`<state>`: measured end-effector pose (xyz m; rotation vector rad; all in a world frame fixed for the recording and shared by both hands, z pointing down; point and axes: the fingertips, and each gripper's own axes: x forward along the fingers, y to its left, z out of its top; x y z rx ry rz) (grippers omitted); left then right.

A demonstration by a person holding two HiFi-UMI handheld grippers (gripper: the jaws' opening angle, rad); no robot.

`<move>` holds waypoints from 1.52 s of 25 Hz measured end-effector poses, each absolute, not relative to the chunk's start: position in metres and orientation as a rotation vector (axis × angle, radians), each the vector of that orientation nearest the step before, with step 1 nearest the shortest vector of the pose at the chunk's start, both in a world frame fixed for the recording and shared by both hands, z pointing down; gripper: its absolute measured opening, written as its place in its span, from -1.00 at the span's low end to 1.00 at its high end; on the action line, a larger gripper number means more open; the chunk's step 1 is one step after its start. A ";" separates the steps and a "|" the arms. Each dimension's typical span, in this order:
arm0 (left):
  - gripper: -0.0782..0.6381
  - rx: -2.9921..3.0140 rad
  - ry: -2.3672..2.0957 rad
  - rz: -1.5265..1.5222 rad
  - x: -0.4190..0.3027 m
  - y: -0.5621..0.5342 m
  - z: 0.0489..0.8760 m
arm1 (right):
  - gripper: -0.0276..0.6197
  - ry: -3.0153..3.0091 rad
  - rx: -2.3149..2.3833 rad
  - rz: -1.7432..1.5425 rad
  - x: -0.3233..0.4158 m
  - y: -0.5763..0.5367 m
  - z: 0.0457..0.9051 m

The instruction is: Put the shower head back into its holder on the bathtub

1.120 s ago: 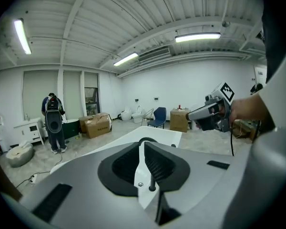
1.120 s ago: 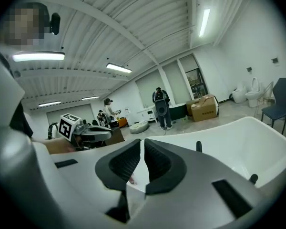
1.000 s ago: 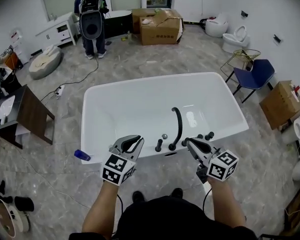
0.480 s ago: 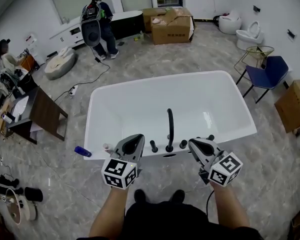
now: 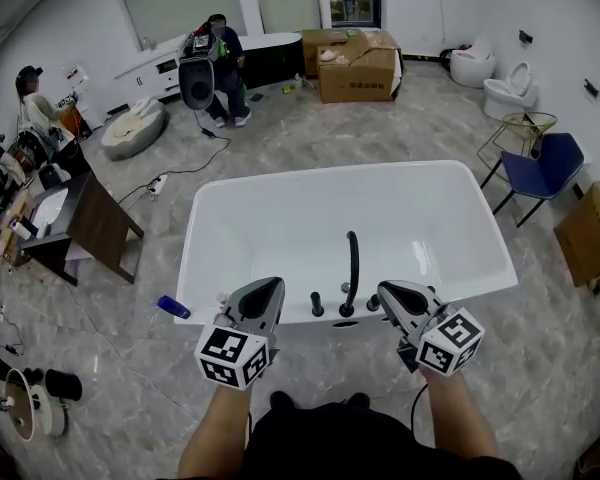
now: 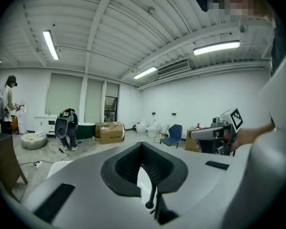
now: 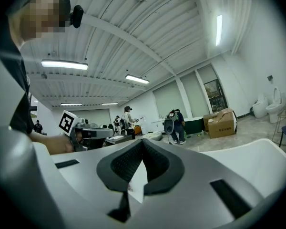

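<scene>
The white bathtub (image 5: pixel 230 218) fills the middle of the head view. On its near rim stand a black curved spout (image 5: pixel 352 268) and short black upright fittings (image 5: pixel 317 304); I cannot tell which of them is the shower head or its holder. My left gripper (image 5: pixel 268 288) hovers over the near rim left of the spout, shut and empty. My right gripper (image 5: pixel 388 291) hovers right of the spout, also shut and empty. In the left gripper view the closed jaws (image 6: pixel 142 147) frame the spout (image 6: pixel 151 194) below, with the right gripper (image 6: pixel 214 135) beside. The right gripper view shows its own gripper (image 7: pixel 142 143) closed.
A blue bottle (image 5: pixel 170 308) lies on the floor by the tub's left corner. A dark table (image 5: pixel 105 230) stands at left, a blue chair (image 5: pixel 540 168) and a cardboard box (image 5: pixel 590 230) at right. Boxes (image 5: pixel 360 63), toilets (image 5: pixel 505 93) and a person (image 5: pixel 218 58) are beyond the tub.
Both grippers have lifted a little over the near rim. The left jaws went from slightly apart to closed. The head view has shifted, so the tub sits lower in the picture.
</scene>
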<state>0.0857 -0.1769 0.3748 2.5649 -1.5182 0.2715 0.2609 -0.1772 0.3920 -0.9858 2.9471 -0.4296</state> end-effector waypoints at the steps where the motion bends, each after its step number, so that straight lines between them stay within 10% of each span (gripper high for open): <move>1: -0.74 2.579 -1.519 0.269 0.081 -0.181 0.370 | -0.86 2.957 -0.978 -0.402 0.255 -0.179 0.384; 38: -0.73 2.603 -1.528 0.188 0.039 -0.222 0.354 | -0.86 2.906 -1.027 -0.184 0.210 -0.205 0.324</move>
